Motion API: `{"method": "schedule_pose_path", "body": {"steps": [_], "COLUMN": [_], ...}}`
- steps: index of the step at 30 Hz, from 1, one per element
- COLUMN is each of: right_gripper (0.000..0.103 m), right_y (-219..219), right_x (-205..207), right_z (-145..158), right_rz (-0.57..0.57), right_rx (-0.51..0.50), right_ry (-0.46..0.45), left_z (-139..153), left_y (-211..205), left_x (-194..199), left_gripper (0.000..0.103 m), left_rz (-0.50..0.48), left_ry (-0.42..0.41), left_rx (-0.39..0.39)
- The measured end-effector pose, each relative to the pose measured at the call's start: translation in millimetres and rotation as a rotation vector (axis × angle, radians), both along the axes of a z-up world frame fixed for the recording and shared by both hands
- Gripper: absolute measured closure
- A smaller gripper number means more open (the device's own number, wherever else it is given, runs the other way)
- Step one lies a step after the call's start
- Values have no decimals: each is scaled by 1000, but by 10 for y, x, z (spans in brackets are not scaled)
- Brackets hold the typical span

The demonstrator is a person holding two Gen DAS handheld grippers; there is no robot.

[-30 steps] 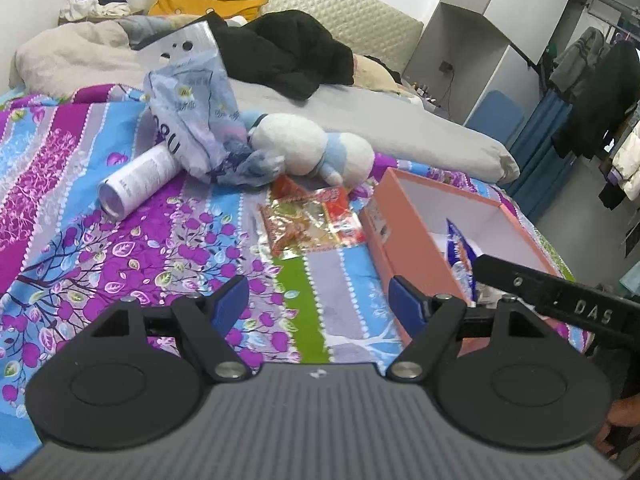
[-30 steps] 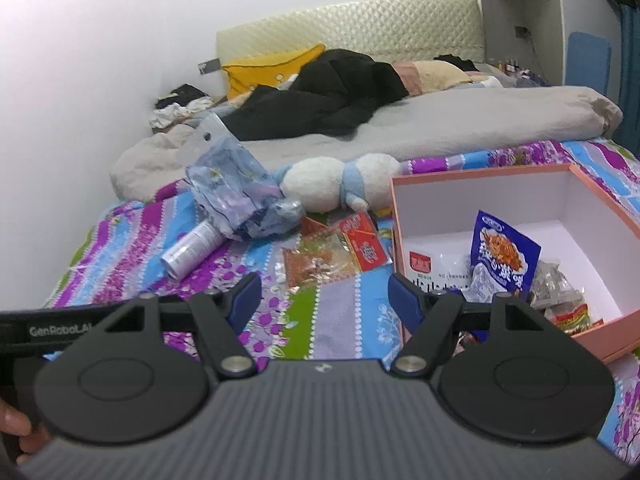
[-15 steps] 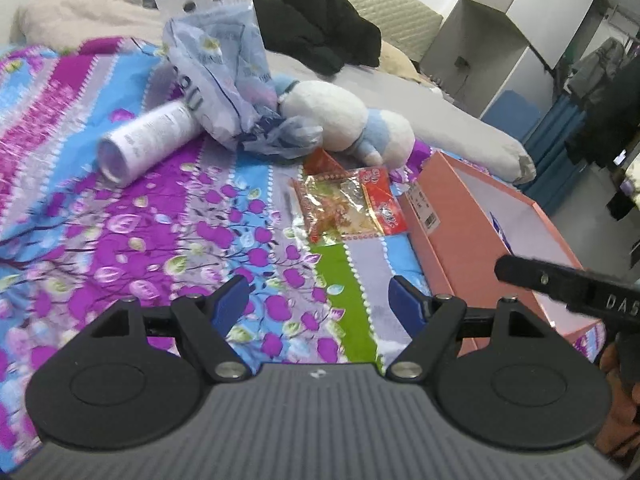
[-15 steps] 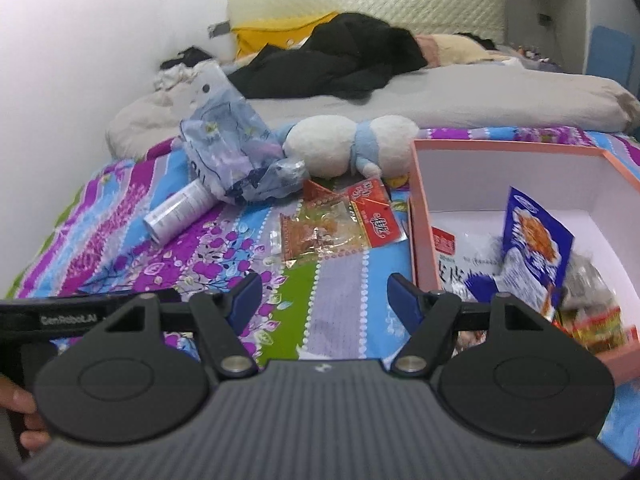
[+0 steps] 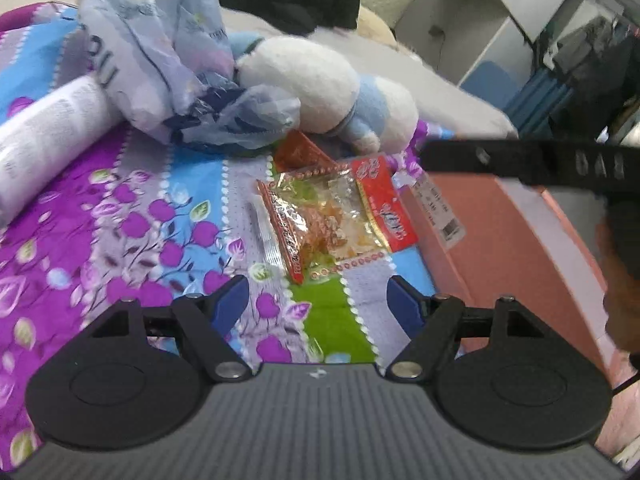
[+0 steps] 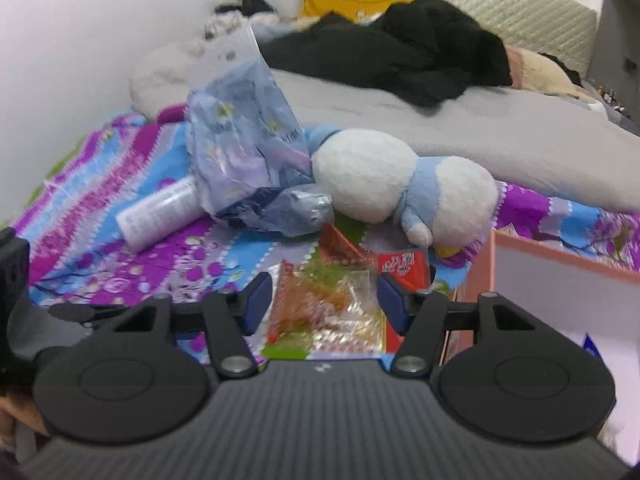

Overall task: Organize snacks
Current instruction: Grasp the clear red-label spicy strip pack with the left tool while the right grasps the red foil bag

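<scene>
Clear crinkly snack packet with red-orange print lies flat on the purple-and-blue floral bedspread, just beside the salmon-pink cardboard box at its 3 o'clock; likely staged there for loading. Right gripper straddles the packet, jaws just been closing, pads not visibly pressing; no grip yet. Left gripper hovers short of the packet, jaws wide, empty. A second red packet at 12 o'clock is half-hidden. Box interior mostly cut off; motion blur obscures packet print.
</scene>
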State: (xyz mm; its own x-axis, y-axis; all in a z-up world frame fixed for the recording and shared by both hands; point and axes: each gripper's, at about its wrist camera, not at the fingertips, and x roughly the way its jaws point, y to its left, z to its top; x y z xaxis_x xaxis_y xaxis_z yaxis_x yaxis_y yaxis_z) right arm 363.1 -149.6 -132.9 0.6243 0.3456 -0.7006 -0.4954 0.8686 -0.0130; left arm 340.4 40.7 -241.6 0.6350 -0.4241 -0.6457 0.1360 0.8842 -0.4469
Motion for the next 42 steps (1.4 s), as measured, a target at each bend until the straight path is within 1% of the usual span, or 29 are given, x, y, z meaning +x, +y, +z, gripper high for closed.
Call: {"method": "schedule_pose_path", "body": {"steps": [3,6,8,10,13,14,16,17,19,20,21,22,23,24,26,28,30,33,37,40,42], "right_gripper": [45,46,50,51,51,51,51,51,51,51,53,64,67,67,71,74,76,78,82,83,84], "right_y": [92,215,286,346,417,442,509,538,570,578,585,584,573,562,542,543,554,565,542,511,499], "right_x": [232,457,614,755,952,997,1073,1114,1180,1210,1229,1248,1272,1287,1274,1202,1102,956,766,605,513], "right_z": [-96,-221,-317,-417,-543,-570,-652,-704,-786,-823,-855,-887,-917,-935,-930,-881,-812,-715,-530,-378,-284], "right_rz": [22,44,54,67,73,80,103,104,95,95,96,94,88,76,63,72,80,85,81,87,94], "right_rx": [-13,-69,-91,-98,-95,-102,-131,-154,-181,-190,-197,-199,-196,-190,-185,-198,-215,-223,-213,-191,-191], "right_ry": [30,34,50,69,107,106,103,102,97,100,102,106,117,126,118,88,54,20,-21,-45,-83], "left_z": [-70,-125,-169,-209,-265,-281,-274,-276,-296,-306,-311,-314,-313,-313,-311,-290,-264,-252,-207,-174,-155], "left_y": [-70,-120,-137,-138,-133,-152,-221,-247,-279,-282,-275,-267,-252,-238,-219,-213,-201,-156,-105,-29,35], "left_x": [158,296,403,482,574,596,610,622,641,642,648,657,653,653,651,617,546,466,306,132,17], "left_gripper": [24,24,24,26,32,34,34,34,34,36,41,43,44,47,51,57,64,71,75,81,84], "left_rz": [-15,-16,-18,-23,-14,-10,-28,-31,-32,-27,-19,-6,2,12,27,34,41,55,78,105,129], "left_ry": [-5,-14,-8,-7,2,-5,-32,-37,-46,-46,-46,-43,-40,-38,-32,-29,-19,3,17,35,49], "left_rx": [23,39,34,21,17,42,105,124,139,142,144,149,141,133,125,127,110,78,62,33,10]}}
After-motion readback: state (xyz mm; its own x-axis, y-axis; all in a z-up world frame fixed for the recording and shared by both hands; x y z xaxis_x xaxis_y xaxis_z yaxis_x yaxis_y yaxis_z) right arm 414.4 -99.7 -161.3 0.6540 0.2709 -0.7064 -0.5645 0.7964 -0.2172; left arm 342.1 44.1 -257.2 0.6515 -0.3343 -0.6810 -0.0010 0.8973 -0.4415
